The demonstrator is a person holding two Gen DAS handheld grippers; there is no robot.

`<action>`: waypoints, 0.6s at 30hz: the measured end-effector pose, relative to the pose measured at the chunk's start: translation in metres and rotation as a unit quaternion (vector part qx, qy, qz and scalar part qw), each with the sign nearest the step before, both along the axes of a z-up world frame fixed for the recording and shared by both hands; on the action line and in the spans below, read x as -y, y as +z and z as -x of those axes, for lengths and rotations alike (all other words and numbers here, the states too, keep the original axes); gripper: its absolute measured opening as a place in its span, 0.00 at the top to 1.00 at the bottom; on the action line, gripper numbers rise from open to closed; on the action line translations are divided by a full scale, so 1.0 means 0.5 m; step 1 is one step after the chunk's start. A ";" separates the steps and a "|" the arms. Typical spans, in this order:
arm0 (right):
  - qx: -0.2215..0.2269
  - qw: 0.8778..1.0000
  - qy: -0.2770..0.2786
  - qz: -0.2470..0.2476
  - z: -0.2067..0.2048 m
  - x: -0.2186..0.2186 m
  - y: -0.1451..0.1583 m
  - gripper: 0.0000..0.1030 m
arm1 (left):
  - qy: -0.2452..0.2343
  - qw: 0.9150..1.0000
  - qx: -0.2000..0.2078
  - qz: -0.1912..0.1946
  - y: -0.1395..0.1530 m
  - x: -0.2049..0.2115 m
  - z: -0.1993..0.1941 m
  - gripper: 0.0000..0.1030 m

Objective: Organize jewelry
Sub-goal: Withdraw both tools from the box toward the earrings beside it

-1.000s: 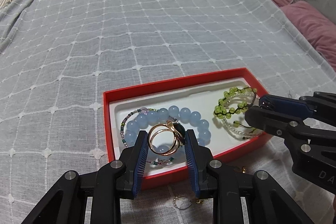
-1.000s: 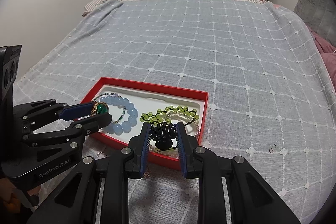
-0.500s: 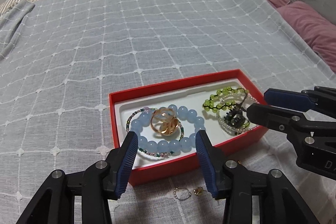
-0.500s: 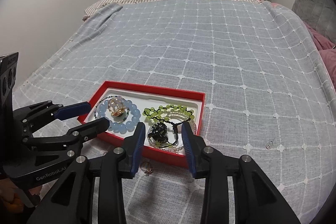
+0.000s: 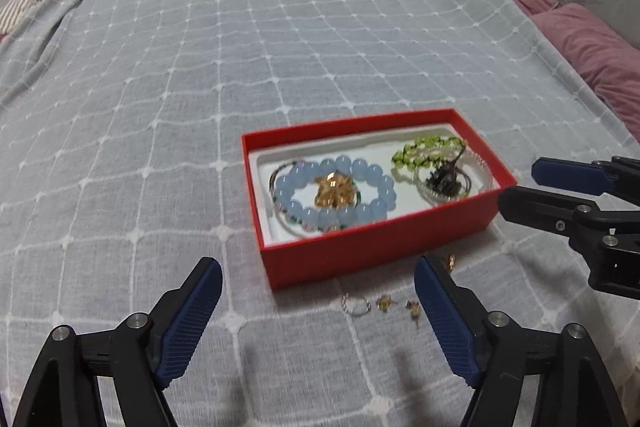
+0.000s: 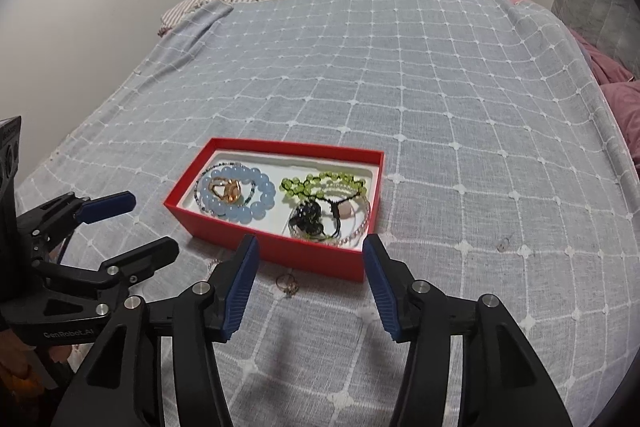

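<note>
The red box (image 5: pixel 384 247) sits on the bed, near its front edge, on the grey checked bedspread (image 5: pixel 280 47). Inside, the gold ring (image 5: pixel 334 191) lies in the middle of the blue bead bracelet (image 5: pixel 336 193) at the box's left end; the green bead bracelet (image 6: pixel 320 183) and a dark pendant (image 6: pixel 307 217) lie tangled at the right end. Loose small pieces (image 5: pixel 380 303) lie on the cloth just beside the box's front wall, among them a thin ring (image 6: pixel 286 283).

The left gripper (image 5: pixel 318 323) hangs with its jaws spread wide and nothing between them, and the right gripper (image 6: pixel 310 287) is likewise wide apart and empty.

The likely trouble is with those loose pieces. They are tiny and flat on soft fabric, so closing fingers could pinch the cloth instead, or flick a piece toward the bed's front edge. Crowding the front wall risks nudging the light box. The pendant's cord could also snag the green beads if disturbed.
</note>
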State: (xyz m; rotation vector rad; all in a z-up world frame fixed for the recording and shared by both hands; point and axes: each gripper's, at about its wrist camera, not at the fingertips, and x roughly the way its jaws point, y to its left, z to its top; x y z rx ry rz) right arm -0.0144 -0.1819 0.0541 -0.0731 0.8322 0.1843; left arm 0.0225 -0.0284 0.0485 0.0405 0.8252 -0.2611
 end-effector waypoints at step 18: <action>-0.075 0.997 -0.015 0.014 0.030 0.024 -0.076 0.40 | 0.004 0.997 -0.076 -0.027 -0.082 -0.034 0.032 0.08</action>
